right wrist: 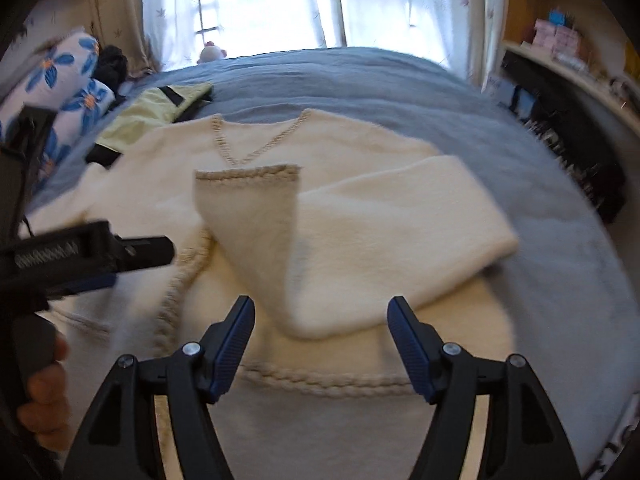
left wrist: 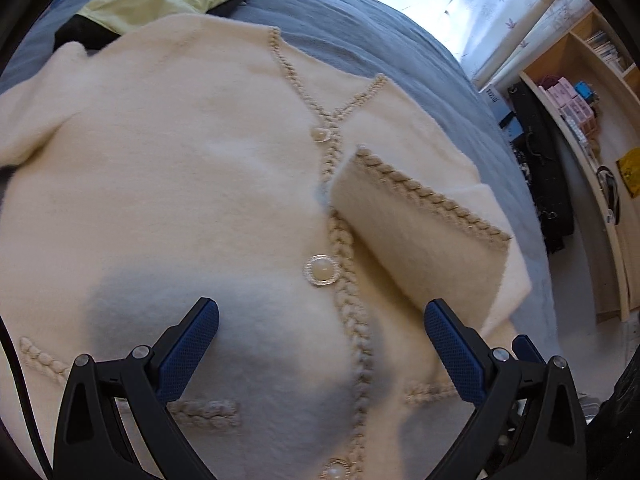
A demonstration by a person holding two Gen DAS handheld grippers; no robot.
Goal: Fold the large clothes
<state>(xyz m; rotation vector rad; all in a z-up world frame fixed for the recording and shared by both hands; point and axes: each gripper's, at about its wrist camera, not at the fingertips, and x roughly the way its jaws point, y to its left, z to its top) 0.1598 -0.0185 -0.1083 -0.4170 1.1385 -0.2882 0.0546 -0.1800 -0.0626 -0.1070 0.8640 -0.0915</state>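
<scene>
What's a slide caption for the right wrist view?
Right gripper open above a cream cardigan on the blue bed, one sleeve folded across its front.

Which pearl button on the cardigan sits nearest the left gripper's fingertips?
The middle button, just above the left gripper; the top button sits at the neckline.

No lettering is legible anywhere in either view.

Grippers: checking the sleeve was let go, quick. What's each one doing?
Left gripper: open, holding nothing, above the cardigan.
Right gripper: open, holding nothing.
</scene>
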